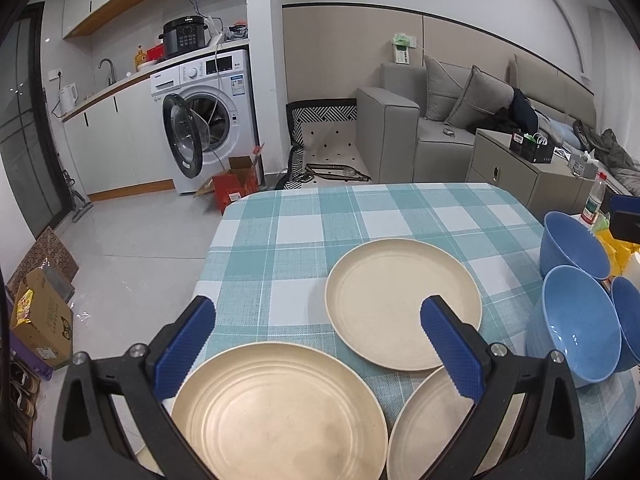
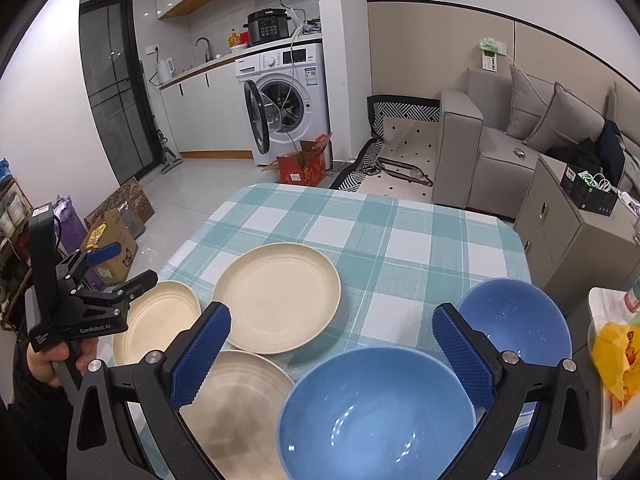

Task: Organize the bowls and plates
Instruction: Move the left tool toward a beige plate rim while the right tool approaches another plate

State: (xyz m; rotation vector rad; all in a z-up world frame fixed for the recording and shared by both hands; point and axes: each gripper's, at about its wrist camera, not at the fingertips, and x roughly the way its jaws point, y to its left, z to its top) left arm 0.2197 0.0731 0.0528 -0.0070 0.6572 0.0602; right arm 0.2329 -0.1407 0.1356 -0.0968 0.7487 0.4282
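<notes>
Plates dominate the left wrist view. Left gripper (image 1: 318, 344) has its fingers spread wide, holding nothing. Nearest plate (image 1: 276, 412) lies flat directly below and between the fingers, slightly toward the left finger. Second plate (image 1: 432, 432) sits under the right finger, just beside the first. Far plate (image 1: 384, 300) lies ahead, past the fingertips. Plates are round, so no long axis; any rim approach works. Three blue bowls, including the near one (image 1: 576, 328), cluster well off to the right of this tool, so the left hand is likely the plate hand.

Right wrist view: right gripper (image 2: 332, 344) is also spread wide and empty. Big blue bowl (image 2: 376, 412) sits upright just below and between the fingers, nearer the right finger; second bowl (image 2: 520, 320) lies ahead, behind that finger. Plates sit to the left of this tool. The left gripper (image 2: 120, 268) shows far left, held by a hand (image 2: 48, 364). Right hand is nearer the bowls; stacking them looks like its job.

Surface: teal checked tablecloth (image 2: 400, 232), flat, mostly bare ahead. Room: washing machine (image 2: 288, 92) with its door open, grey sofa (image 2: 500, 132) to the right.
</notes>
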